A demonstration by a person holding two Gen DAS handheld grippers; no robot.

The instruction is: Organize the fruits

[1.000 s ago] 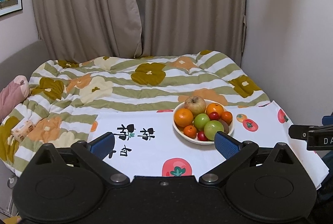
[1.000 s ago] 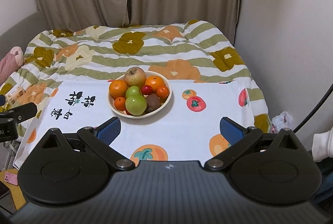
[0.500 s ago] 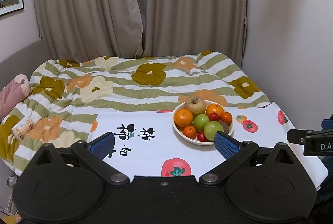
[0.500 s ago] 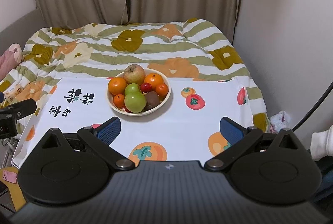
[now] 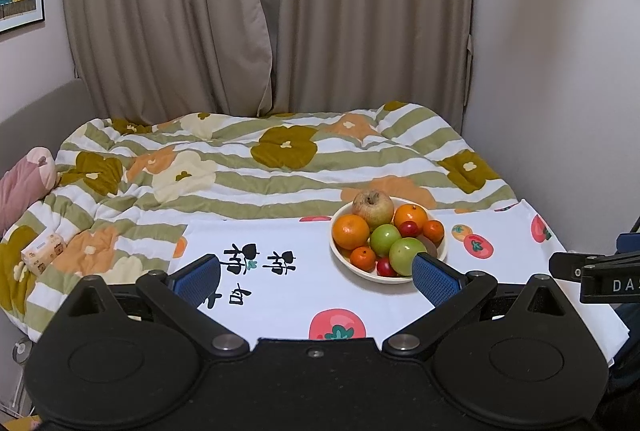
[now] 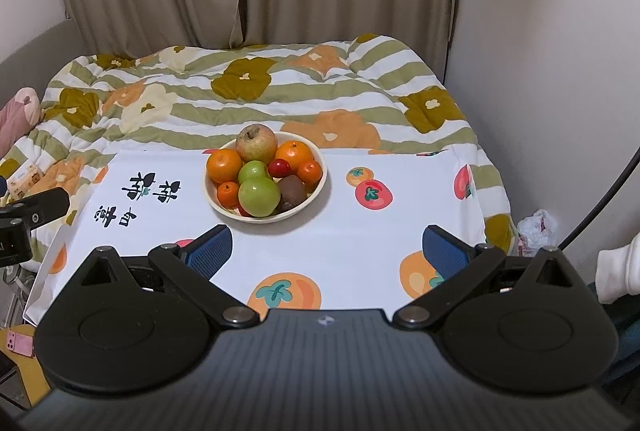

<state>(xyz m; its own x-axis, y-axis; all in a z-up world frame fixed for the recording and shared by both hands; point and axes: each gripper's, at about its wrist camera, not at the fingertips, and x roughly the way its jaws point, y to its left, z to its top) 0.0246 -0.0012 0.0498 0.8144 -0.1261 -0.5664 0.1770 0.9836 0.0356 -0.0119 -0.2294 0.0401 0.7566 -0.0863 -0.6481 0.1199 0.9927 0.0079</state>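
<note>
Left wrist view: left gripper (image 5: pixel 316 277) w/ jaws spread wide, nothing between the blue pads, held low over the white cloth (image 5: pixel 280 295). The bowl (image 5: pixel 442 251) sits ahead & to the right on the cloth, piled full: apple (image 5: pixel 373 207) at the back, oranges (image 5: pixel 351 231) either side, green fruit (image 5: pixel 406 255) in front, small red & orange pieces tucked between. No loose fruit shows on cloth or quilt (image 5: pixel 240 167); the round shapes nearby are prints. The other tool pokes in at right edge.

Right wrist view: right gripper (image 6: pixel 326 245) likewise wide open & empty, bowl (image 6: pixel 320 187) straight ahead, well apart from the pads. A brown fruit (image 6: pixel 291 189) shows here at the bowl's right. White sleeve (image 6: pixel 618 271) at far right.

All fruit lying in the bowl fits either a sort abt to start or a gathering just done; frames don't settle which.

Risks: heap is stacked high, so a pad nudging one piece could roll neighbours over the rim onto the soft quilt; bowl rests on bedding, so a hard push may tip it; round smooth skins may squirt out of a pinch.

Vs 1 s ago: fruit & bowl unchanged; both cameras sit slightly higher/further back, bowl a touch lower in left view, higher in right; jaws as wide as before
</note>
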